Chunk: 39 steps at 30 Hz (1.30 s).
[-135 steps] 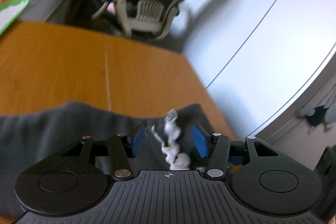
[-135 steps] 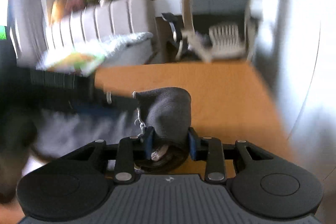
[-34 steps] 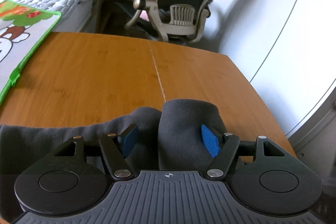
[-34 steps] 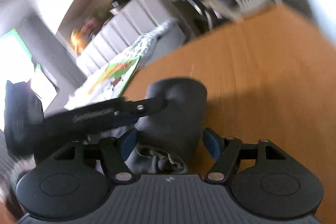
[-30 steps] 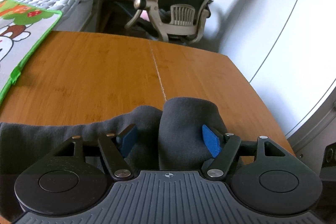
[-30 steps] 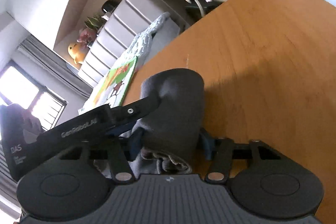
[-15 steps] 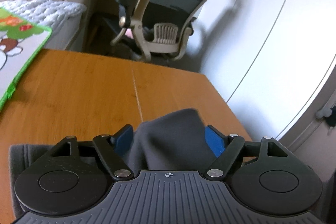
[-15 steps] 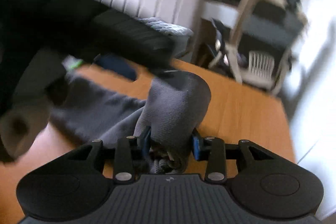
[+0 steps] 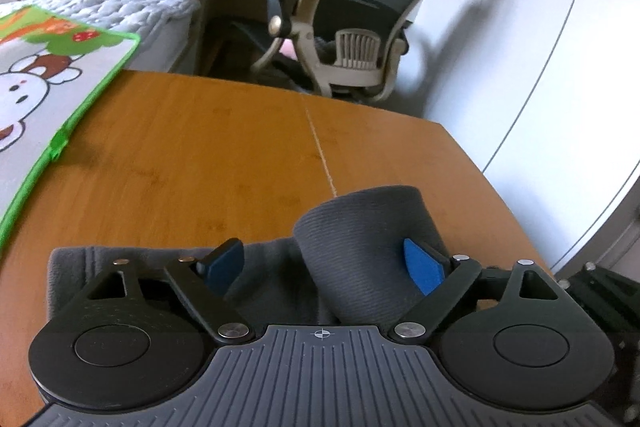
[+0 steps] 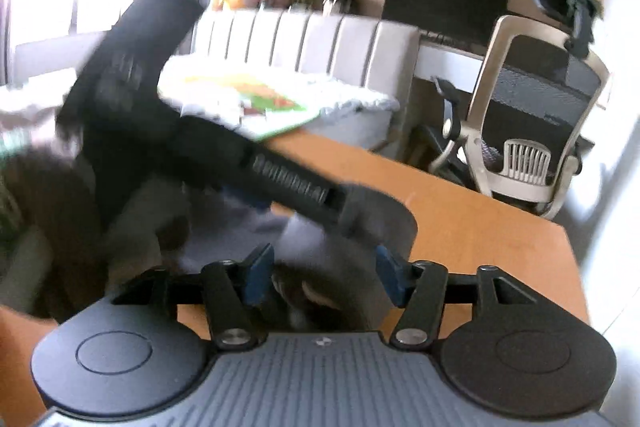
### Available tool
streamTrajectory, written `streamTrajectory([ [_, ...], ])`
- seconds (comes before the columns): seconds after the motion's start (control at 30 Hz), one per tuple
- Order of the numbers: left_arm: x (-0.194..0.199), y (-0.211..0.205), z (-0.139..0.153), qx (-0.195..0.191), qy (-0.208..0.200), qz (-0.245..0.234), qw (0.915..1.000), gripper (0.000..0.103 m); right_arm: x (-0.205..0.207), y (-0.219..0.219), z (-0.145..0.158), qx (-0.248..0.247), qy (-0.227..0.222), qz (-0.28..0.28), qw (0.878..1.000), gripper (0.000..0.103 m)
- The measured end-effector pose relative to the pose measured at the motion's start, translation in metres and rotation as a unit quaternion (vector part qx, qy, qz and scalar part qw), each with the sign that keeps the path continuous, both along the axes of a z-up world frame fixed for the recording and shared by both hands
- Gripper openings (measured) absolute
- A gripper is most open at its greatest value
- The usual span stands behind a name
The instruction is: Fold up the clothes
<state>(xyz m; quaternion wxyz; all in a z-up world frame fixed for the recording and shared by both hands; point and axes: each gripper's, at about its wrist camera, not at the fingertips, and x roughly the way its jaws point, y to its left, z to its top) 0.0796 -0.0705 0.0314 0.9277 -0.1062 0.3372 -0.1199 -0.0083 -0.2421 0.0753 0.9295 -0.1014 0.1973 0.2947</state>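
garment: grey cloth [image 9: 360, 251] bunched at near right corner of wooden worktop [image 9: 208, 155]
left gripper [image 9: 324, 263]: jaws apart, straddling raised fold
right gripper [image 10: 324, 271]: jaws apart around the fold, blurred
far left: cartoon mat [image 9: 44, 79]

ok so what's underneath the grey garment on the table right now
The grey garment lies on the orange wooden table, bare wood showing around it. Whatever sits directly beneath the cloth is covered, and the left gripper hides its near edge.
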Motion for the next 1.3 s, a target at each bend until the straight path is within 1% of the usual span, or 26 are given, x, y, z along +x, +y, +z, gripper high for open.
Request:
streamTrajectory([
  [0.07, -0.002, 0.003, 0.000, 0.001, -0.001, 0.002, 1.0000, 0.092, 0.006, -0.007, -0.001, 0.039, 0.020, -0.008, 0.999, 0.044],
  [0.1, -0.002, 0.005, -0.001, 0.000, -0.001, 0.003, 1.0000, 0.092, 0.012, -0.009, -0.005, 0.050, 0.042, -0.011, 0.998, 0.043],
  [0.17, -0.003, 0.008, -0.004, -0.004, 0.001, 0.004, 1.0000, 0.093, 0.022, -0.009, -0.016, 0.052, 0.081, -0.015, 0.995, 0.043],
  [0.2, -0.004, 0.009, -0.007, -0.007, 0.002, 0.003, 1.0000, 0.094, 0.024, -0.008, -0.020, 0.046, 0.090, -0.015, 0.995, 0.043],
  [0.3, -0.007, 0.016, -0.013, -0.024, -0.003, 0.005, 0.9997, 0.095, 0.021, 0.003, -0.017, 0.011, 0.079, -0.013, 0.997, 0.045],
  [0.53, -0.004, 0.032, -0.019, -0.056, -0.013, 0.007, 0.9983, 0.095, 0.031, 0.013, -0.007, -0.011, 0.087, 0.006, 0.996, 0.046],
  [0.67, -0.002, 0.039, -0.020, -0.062, -0.017, 0.010, 0.9979, 0.095, 0.045, 0.021, -0.004, -0.031, 0.083, 0.040, 0.995, 0.046],
  [0.73, -0.002, 0.042, -0.022, -0.064, -0.018, 0.009, 0.9977, 0.095, 0.048, 0.022, -0.004, -0.035, 0.085, 0.056, 0.994, 0.051],
  [0.8, -0.001, 0.043, -0.022, -0.067, -0.018, 0.006, 0.9976, 0.095, 0.052, 0.023, -0.004, -0.038, 0.086, 0.069, 0.993, 0.052],
  [0.9, -0.003, 0.042, -0.024, -0.068, -0.024, 0.002, 0.9974, 0.097, 0.048, 0.022, -0.006, -0.055, 0.077, 0.081, 0.992, 0.053],
  [0.97, -0.007, 0.038, -0.028, -0.067, -0.039, 0.007, 0.9970, 0.099, 0.043, 0.020, -0.009, -0.065, 0.068, 0.082, 0.992, 0.053],
  [1.03, -0.008, 0.035, -0.029, -0.066, -0.043, 0.011, 0.9968, 0.099, 0.042, 0.017, -0.011, -0.059, 0.072, 0.072, 0.993, 0.054],
  [1.13, -0.007, 0.039, -0.031, -0.080, -0.041, 0.008, 0.9959, 0.099, 0.045, 0.014, -0.011, -0.029, 0.096, 0.047, 0.994, 0.054],
  [1.2, -0.006, 0.043, -0.032, -0.092, -0.040, 0.006, 0.9950, 0.099, 0.045, 0.014, -0.013, -0.014, 0.101, 0.035, 0.994, 0.055],
  [1.27, -0.005, 0.043, -0.032, -0.093, -0.041, 0.004, 0.9948, 0.099, 0.045, 0.013, -0.015, -0.003, 0.101, 0.031, 0.994, 0.058],
  [1.3, -0.005, 0.043, -0.032, -0.094, -0.041, 0.004, 0.9947, 0.099, 0.046, 0.013, -0.017, -0.001, 0.100, 0.034, 0.994, 0.062],
])
